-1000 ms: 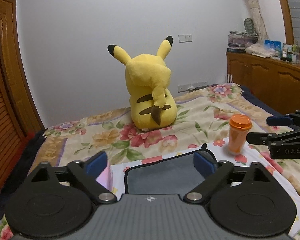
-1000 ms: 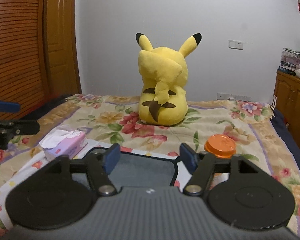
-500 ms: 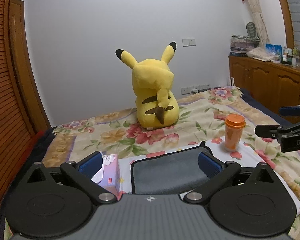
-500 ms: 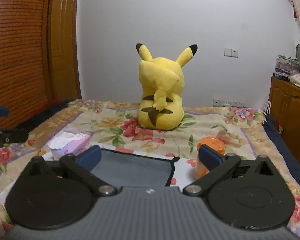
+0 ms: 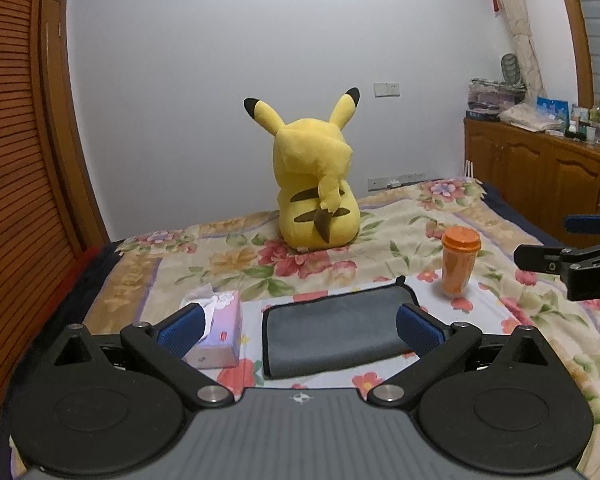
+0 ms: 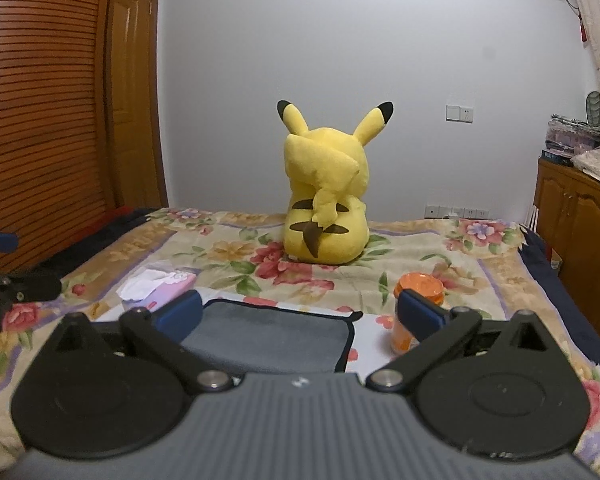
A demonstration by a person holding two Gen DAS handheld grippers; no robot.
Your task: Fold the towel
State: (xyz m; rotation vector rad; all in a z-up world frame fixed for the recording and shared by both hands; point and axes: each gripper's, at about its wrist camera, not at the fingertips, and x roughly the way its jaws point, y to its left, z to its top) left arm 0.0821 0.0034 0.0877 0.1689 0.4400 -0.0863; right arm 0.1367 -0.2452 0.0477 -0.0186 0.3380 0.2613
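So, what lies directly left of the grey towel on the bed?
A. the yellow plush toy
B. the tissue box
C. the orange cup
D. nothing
B: the tissue box sits beside the left edge of the grey towel; the orange cup stands to its right.

The bed (image 5: 204,264) in front of me wears a floral cover, cream with red and pink blooms. Near me a pale cloth (image 5: 488,300) lies spread over it. On that cloth rests the grey towel (image 5: 332,328), folded flat, its black edging showing. Just left of it sits a pink tissue box (image 5: 220,332) with a tissue poking up. To its right, apart from it, an orange cup (image 5: 458,264) stands upright. Farther back a yellow plush (image 5: 316,188) sits upright on the cover, its back to me.
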